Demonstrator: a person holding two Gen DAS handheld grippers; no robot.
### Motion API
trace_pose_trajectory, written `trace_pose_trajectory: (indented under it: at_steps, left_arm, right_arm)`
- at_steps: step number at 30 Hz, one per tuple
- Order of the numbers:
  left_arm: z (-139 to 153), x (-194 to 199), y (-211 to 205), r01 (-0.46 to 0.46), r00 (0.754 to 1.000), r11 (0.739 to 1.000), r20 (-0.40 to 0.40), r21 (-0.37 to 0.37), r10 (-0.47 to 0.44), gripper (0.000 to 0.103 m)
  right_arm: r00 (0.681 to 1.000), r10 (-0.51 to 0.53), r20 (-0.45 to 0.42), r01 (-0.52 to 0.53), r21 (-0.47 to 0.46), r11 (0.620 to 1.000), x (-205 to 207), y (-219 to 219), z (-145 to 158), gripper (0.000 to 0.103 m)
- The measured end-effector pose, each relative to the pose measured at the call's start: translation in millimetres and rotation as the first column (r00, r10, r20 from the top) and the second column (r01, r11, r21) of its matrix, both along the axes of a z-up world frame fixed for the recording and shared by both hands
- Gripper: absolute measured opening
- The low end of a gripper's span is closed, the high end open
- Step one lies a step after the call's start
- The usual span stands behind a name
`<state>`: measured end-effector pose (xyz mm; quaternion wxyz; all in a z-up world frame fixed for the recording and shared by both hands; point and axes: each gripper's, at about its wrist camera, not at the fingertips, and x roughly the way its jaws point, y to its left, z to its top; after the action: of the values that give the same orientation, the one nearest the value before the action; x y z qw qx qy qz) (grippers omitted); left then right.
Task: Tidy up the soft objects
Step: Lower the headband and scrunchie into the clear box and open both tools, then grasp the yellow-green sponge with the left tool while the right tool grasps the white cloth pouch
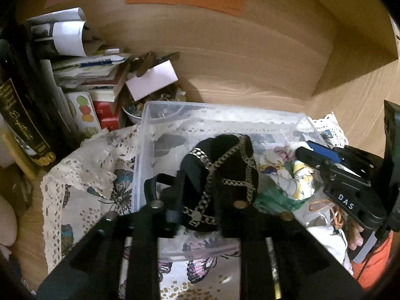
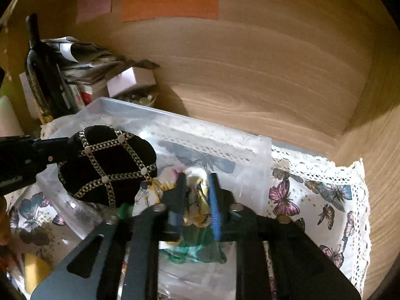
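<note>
One dark bottle [image 2: 41, 75] stands at far left beside one heap of papers [image 2: 85, 60], with one small bowl [image 2: 142, 98] of trinkets just behind one clear plastic box [image 2: 175, 125]. The box rests on one butterfly-print cloth [image 2: 325, 200] with a lace edge. The left gripper [image 1: 197, 197] has its two fingers closed on one black pouch [image 1: 225, 170] crossed with gold chain trim, held over the left part of the box. To its right, the right gripper [image 2: 197, 195] pinches one floral cloth [image 2: 197, 207] between its two narrowly spaced fingers, above one green cloth [image 2: 197, 252] lying in the box. Three coloured paper notes, including one orange note [image 2: 170, 3], are stuck on the wooden back panel [image 2: 275, 75].
</note>
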<state>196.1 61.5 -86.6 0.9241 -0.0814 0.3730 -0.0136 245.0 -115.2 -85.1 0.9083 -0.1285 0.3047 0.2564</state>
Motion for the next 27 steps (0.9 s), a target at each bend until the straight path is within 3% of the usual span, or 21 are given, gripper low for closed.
trace_pose_trajectory:
  at_steps: [2, 6, 14, 21, 27]
  left_arm:
    - [3.4, -5.2, -0.6, 0.006, 1.0, 1.0, 0.011, -0.009, -0.006, 0.049]
    - [16.4, -17.3, -5.9, 0.022, 0.999, 1.0, 0.041, 0.012, -0.022, 0.054]
    - [50.5, -63.5, -18.3, -0.011, 0.985, 0.993, 0.171, 0.114, -0.008, 0.101]
    - [50.3, -96.1, -20.9, -0.039, 0.983, 0.993, 0.182, 0.109, 0.018, 0.103]
    - [24.8, -115.2, -23.2, -0.039, 0.994, 0.996, 0.11, 0.081, 0.03, 0.103]
  right_arm:
    - [1.0, 0.008, 0.003, -0.008, 0.014, 1.0, -3.4, -1.4, 4.4, 0.031]
    - [0.998, 0.008, 0.055, -0.01, 0.047, 0.999, -19.0, -6.9, 20.9, 0.048]
    - [0.986, 0.032, 0.162, -0.055, 0.137, 0.989, -66.5, -34.1, 54.4, 0.077]
    - [0.979, 0.058, 0.193, -0.088, 0.153, 0.984, -101.5, -47.1, 52.2, 0.084]
    - [0.988, 0.066, 0.139, -0.086, 0.144, 0.986, -114.6, -49.5, 27.7, 0.086]
